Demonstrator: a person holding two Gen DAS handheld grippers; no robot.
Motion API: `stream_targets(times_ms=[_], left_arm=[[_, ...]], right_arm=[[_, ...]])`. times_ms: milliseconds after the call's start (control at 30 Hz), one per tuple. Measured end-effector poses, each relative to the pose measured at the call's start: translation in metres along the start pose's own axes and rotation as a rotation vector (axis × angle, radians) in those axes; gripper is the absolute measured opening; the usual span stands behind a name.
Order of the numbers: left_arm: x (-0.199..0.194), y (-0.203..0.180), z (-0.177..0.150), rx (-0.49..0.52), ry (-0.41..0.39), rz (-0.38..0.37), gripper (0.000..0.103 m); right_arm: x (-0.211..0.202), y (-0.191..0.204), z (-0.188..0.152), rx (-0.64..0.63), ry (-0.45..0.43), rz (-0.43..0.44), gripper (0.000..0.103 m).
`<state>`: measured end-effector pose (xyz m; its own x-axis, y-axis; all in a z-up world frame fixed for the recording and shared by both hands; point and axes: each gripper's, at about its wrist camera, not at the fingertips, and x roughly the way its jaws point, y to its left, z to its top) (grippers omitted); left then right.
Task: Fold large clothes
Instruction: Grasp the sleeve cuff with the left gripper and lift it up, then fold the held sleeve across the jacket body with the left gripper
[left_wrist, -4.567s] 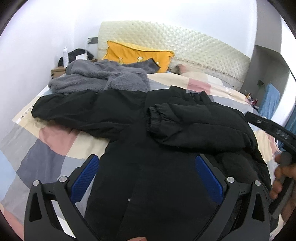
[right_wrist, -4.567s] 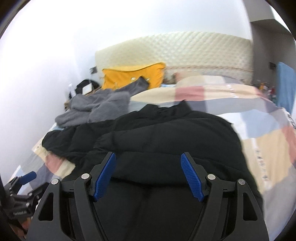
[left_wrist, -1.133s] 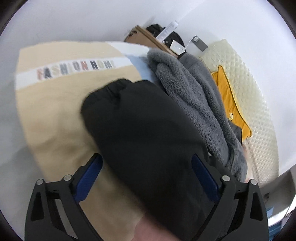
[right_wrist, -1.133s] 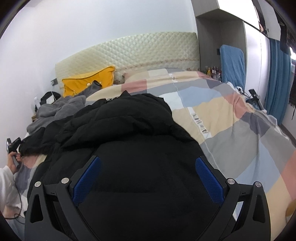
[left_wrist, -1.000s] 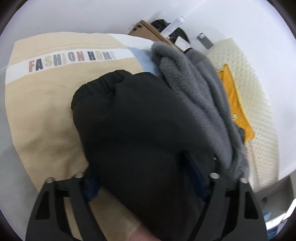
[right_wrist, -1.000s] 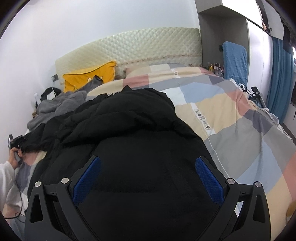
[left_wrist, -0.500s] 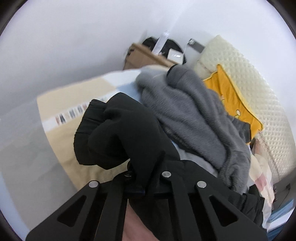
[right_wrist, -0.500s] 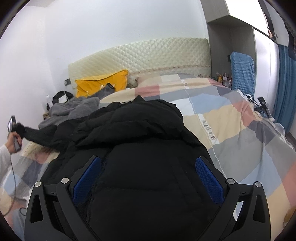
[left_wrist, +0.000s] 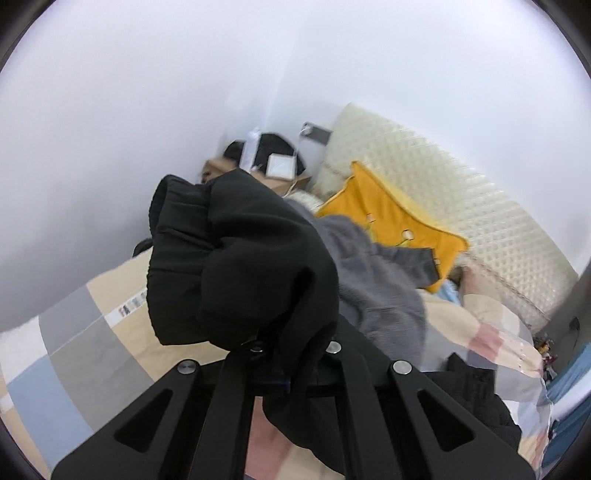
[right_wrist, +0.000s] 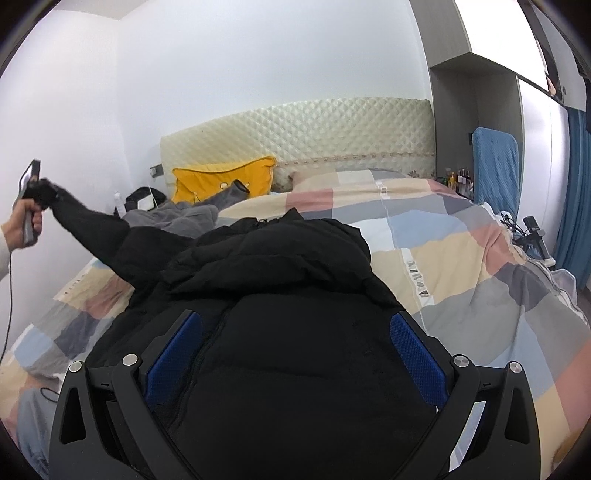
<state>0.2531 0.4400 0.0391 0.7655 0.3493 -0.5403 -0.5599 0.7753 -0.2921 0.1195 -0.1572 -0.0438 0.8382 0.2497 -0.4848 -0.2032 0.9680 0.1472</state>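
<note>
Since the earlier left-wrist frame, in which the sleeve was lying flat on the bed between spread fingers, the left claw (left_wrist: 273, 369) has come together on the sleeve's end and is carrying it upward. Its fingers are now sitting closed on the cuff end of the sleeve (left_wrist: 221, 258), which is bunching over them and hiding the pads. In the right-wrist view the same sleeve (right_wrist: 88, 225) is stretching taut from the raised claw (right_wrist: 29, 199) down to the body of the black padded jacket (right_wrist: 295, 314), which is lying across the patchwork duvet (right_wrist: 461, 258) of the bed. The right claw (right_wrist: 291, 350) is hovering just above the jacket's lower front with its blue pads (right_wrist: 413, 347) apart and nothing gripped; whether the fingertips are brushing the fabric is hard to judge from this angle. A grey fleece garment (left_wrist: 376, 280) and a yellow pillow (left_wrist: 391, 218) are lying beyond, toward the quilted headboard (right_wrist: 303, 125).

Reading: the lifted sleeve is probably about to be swung inward over the jacket's chest. This fold is only beginning, and the jacket's body is not yet doubled over.
</note>
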Motion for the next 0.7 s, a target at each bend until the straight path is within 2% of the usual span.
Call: stream_targets(times_ms=[400,700], left_arm=[[-0.081,-0.116,0.0,0.188,-0.098,-0.082,0.001],[-0.117,-0.201,-0.027,0.331,-0.129,-0.162,0.002]], right_arm=[[-0.026,-0.023,0.002,0.013,-0.067,0.027,0.103],[-0.039,-0.045,0.003,0.027,-0.106,0.02,0.103]])
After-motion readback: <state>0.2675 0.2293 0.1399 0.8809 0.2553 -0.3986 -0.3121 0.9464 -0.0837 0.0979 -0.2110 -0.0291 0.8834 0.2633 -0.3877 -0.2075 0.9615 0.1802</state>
